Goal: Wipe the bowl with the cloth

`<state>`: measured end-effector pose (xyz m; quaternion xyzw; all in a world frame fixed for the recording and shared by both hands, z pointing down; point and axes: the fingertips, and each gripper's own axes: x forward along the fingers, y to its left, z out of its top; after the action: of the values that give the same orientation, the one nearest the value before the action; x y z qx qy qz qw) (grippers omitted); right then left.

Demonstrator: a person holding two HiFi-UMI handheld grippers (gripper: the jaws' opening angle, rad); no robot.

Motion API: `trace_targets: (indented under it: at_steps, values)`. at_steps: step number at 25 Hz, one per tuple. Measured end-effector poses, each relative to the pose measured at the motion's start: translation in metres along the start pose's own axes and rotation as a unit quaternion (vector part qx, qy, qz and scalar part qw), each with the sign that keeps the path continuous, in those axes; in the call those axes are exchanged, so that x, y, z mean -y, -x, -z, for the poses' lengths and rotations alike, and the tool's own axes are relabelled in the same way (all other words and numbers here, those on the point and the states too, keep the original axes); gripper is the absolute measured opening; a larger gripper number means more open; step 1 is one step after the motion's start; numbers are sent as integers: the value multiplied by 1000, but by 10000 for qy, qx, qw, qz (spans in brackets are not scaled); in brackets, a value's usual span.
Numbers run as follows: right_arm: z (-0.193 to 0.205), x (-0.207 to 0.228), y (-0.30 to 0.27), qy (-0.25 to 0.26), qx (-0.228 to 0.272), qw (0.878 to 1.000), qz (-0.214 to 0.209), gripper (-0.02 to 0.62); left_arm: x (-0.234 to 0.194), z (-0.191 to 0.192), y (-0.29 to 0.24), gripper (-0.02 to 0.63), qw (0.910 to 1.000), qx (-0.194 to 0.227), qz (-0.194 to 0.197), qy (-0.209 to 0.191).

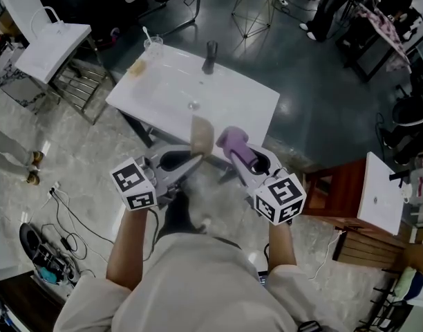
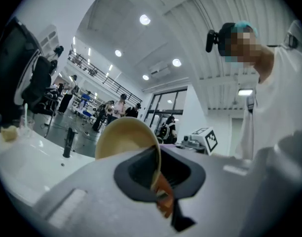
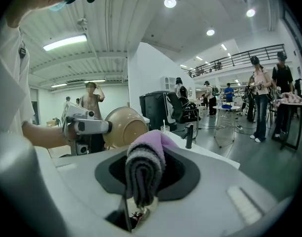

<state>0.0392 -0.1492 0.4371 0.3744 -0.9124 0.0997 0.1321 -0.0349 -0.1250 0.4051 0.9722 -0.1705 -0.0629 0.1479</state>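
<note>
Above the near edge of the white table [image 1: 198,81], the left gripper [image 1: 192,159] clamps the tan bowl [image 1: 201,135] by its rim in mid-air while the right gripper [image 1: 243,156] pinches the folded purple cloth [image 1: 232,141] just beside it, not touching, so the wiping looks yet to be done.

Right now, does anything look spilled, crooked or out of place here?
Only one thing: a tan patch on the white table beside the clear cup, maybe a spill or a scrap; too small to tell. The bowl hangs on edge in the left tongs, as wiping needs.
</note>
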Motion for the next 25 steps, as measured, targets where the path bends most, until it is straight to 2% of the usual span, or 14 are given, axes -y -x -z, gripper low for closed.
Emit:
trace_targets:
  at_steps: [6,9,15,19,21,25]
  values:
    - [-20,16,3,112,184,9993,299,104,-18,-17,2,11,9965,-92,-618,-563]
    - [-31,21,5,217,277,9986,386,104,-27,-24,4,11,9916,-201,-944,-862]
    - [-55,23,15,493,458,9967,452,103,-35,-41,16,11,9768,-332,-1604,-1383]
    - [-66,22,21,682,523,9951,483,101,-39,-52,25,11,9619,-428,-2067,-1736]
    - [-71,22,25,766,576,9942,494,101,-41,-56,30,11,9550,-414,-2292,-1834]
    - [-78,25,35,788,662,9926,642,98,-43,-60,37,11,9470,-349,-2574,-1892]
